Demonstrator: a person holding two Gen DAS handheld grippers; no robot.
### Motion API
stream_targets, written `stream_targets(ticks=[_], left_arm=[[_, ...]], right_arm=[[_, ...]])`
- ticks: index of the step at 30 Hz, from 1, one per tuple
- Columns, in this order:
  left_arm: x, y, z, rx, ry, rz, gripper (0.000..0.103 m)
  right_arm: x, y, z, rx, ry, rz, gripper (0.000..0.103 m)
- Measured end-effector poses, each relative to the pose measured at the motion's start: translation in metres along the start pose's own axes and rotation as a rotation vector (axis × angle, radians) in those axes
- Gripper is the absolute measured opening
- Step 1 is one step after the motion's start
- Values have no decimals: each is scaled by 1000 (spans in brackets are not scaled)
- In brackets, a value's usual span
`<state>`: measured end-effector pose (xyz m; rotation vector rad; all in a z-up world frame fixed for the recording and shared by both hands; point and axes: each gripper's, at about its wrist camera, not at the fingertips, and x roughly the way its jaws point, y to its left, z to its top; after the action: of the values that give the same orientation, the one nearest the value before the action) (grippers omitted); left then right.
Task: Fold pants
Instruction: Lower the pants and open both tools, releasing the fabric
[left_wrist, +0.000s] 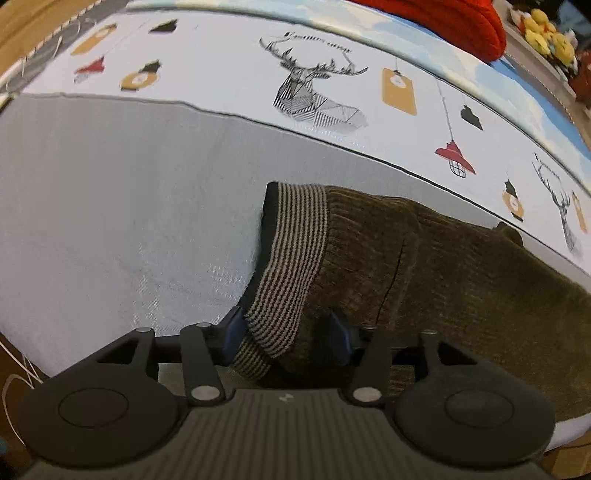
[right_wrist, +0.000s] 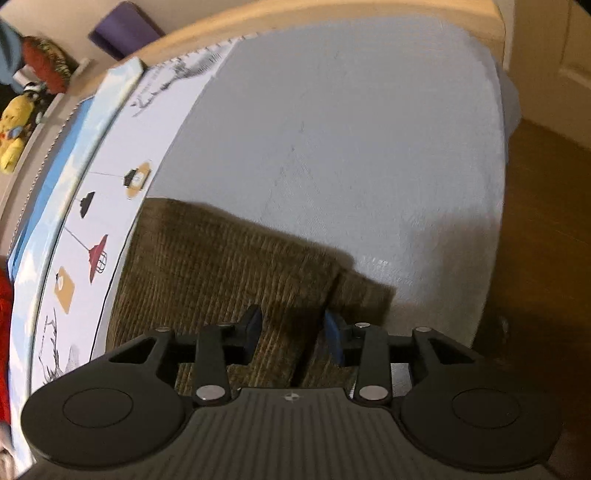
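**Pants Gripped at Both Ends on Grey Cloth**

Grey cloth (left_wrist: 110, 206) covers the work surface; whether a table or a bed lies beneath it cannot be told. A white printed band (left_wrist: 229, 70) borders the cloth on its far side and carries deer heads, hanging lamps and tags. Beyond this band, in the left wrist view, lie a light blue strip (left_wrist: 406, 33), a red knitted item (left_wrist: 443, 18) and yellow plush toys (left_wrist: 546, 29). In the right wrist view, a wooden floor (right_wrist: 535, 240) lies beside the cloth edge.

The pants (left_wrist: 424, 266) are olive-brown corduroy with a striped ribbed waistband (left_wrist: 291, 258). They lie on the grey cloth, and their far edge touches the printed band.

Left tongs (left_wrist: 284, 334): the blue pads (left_wrist: 232, 332) stand partly apart, with the near corner of the waistband and the adjoining corduroy bunched between them. The fabric fills the gap, so the tongs have hold of the pants at the waistband.

Right tongs (right_wrist: 293, 336): the pads (right_wrist: 334, 336) stand partly apart over the pants (right_wrist: 221, 266), and corduroy fills the space between them. Whether the pads pinch the cloth or only straddle it cannot be told; the view is slightly blurred.
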<state>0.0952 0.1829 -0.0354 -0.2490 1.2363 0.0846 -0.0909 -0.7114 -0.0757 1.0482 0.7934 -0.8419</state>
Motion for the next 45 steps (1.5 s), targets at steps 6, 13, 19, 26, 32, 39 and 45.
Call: stream_targets(ticks=[6,13,19,26,32,39,45], left_arm=[[-15,9,0,-37,-91,-28,25],[-5,4,-12,53,13,30,27],[-7,5,-13,86,-11,81,47],[-50,-2,-6,50,-270,34,48],[7,-9,-9,105,15,108,39],[-8,2,-5,54,-63,109,38],[-18,-17,8,67,-127,16,38]], right_arm=[[-19,9,-7,-23,-118,5,2],[-54,-1,-11,-45,-175,-84,2],[-27,-13,-8,-80,-23,-153,7],[-69,17,-13,-196,-261,-157,19],[-43,29,-15,-276,-123,-112,36],[-32,32,-19,-218,-43,-165,37],[-56,116,-54,-445,-173,66,37]])
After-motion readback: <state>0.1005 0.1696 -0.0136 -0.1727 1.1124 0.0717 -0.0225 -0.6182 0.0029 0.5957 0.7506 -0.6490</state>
